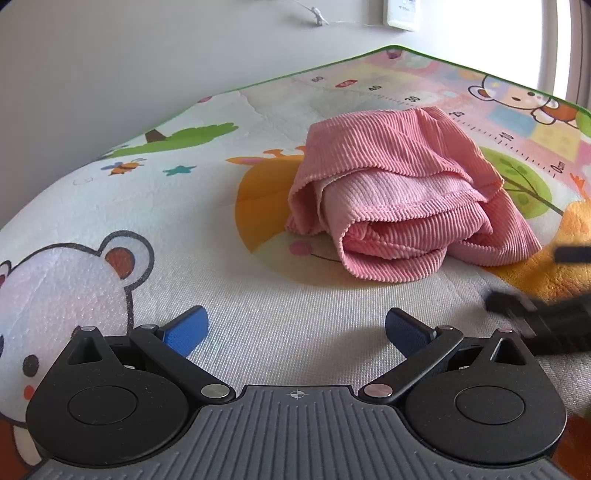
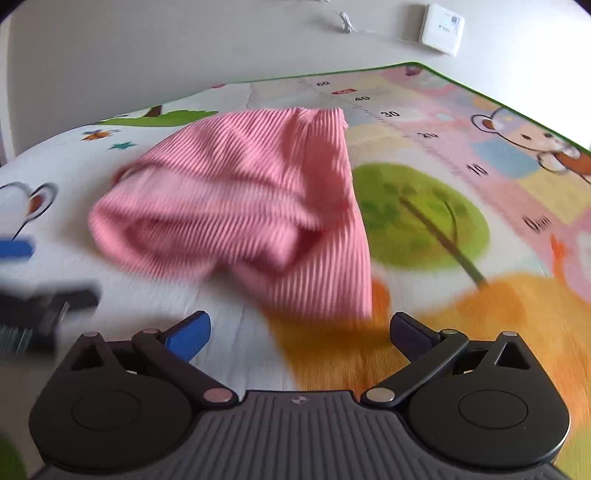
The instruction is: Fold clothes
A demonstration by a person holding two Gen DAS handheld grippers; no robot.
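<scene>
A pink ribbed garment [image 1: 402, 192] lies in a loosely folded heap on the cartoon play mat [image 1: 221, 295]. My left gripper [image 1: 297, 328] is open and empty, a short way in front of the heap. My right gripper [image 2: 301, 334] is open and empty, just short of the garment's [image 2: 240, 206] near right corner. The right wrist view is blurred by motion. The right gripper shows as a dark blur at the right edge of the left wrist view [image 1: 543, 317]. The left gripper shows at the left edge of the right wrist view [image 2: 37, 306].
The mat's green edge [image 1: 332, 62] runs along the far side, with pale floor beyond. A white box [image 2: 441, 29] and a thin cable [image 2: 347, 24] lie on the floor past the mat. A bright window area is at the far right [image 1: 561, 44].
</scene>
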